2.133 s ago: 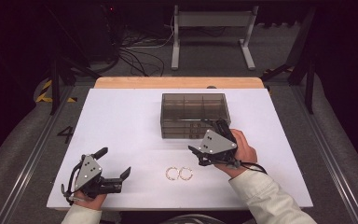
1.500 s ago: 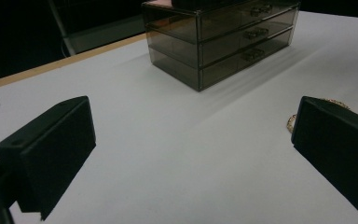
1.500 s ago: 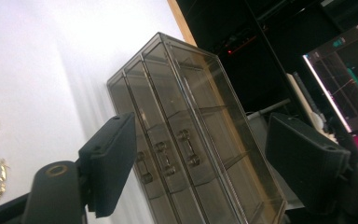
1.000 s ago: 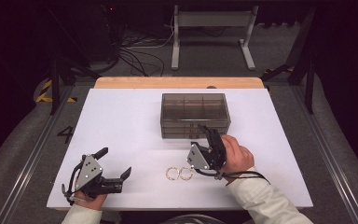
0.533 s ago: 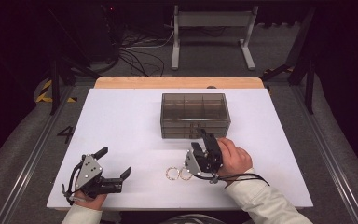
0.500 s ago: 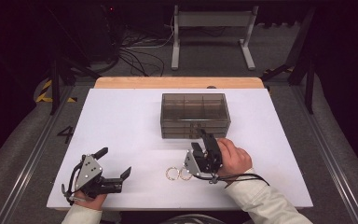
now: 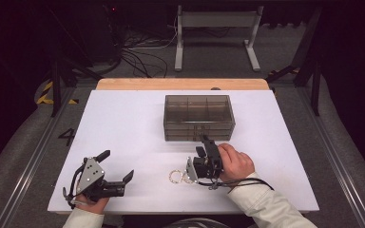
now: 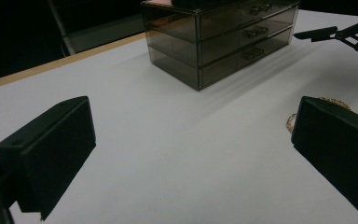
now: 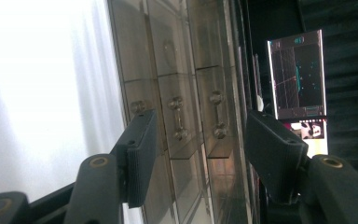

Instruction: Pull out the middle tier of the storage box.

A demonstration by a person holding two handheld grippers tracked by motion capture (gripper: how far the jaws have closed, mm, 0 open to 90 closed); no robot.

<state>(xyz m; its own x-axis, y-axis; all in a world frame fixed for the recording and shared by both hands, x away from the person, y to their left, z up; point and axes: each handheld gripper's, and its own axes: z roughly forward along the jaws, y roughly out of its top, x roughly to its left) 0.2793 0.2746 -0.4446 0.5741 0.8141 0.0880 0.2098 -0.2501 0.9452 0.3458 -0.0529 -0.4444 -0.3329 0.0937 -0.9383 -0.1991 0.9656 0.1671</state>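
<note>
A smoky clear drawer box [image 7: 198, 116] stands mid-table, its three stacked drawers with knobbed handles facing me [image 9: 182, 93] [image 8: 219, 32]. My right gripper [image 7: 205, 142], rolled on its side, points at the box front from close by. Its jaws [image 9: 203, 135] have just been closing and stand half open, the pads pressing on nothing, with drawer handles seen in the gap ahead. Two gold rings [image 7: 180, 176] lie on the table just left of that hand. My left gripper [image 7: 119, 165] rests open and empty near the front left edge [image 8: 193, 121]. The right gripper [image 8: 340, 33] is at the far right.
The white tabletop [image 7: 123, 123] has a wooden strip [image 7: 180, 84] along its far edge. One gold ring [image 8: 290, 122] peeks out beside the left gripper's right jaw. A lit screen [image 9: 298, 74] glows beyond the box. Dark floor, cables and a metal stand lie behind the table.
My right gripper has moved left and down in front of the box and rolled onto its side. The left gripper has stayed put.
</note>
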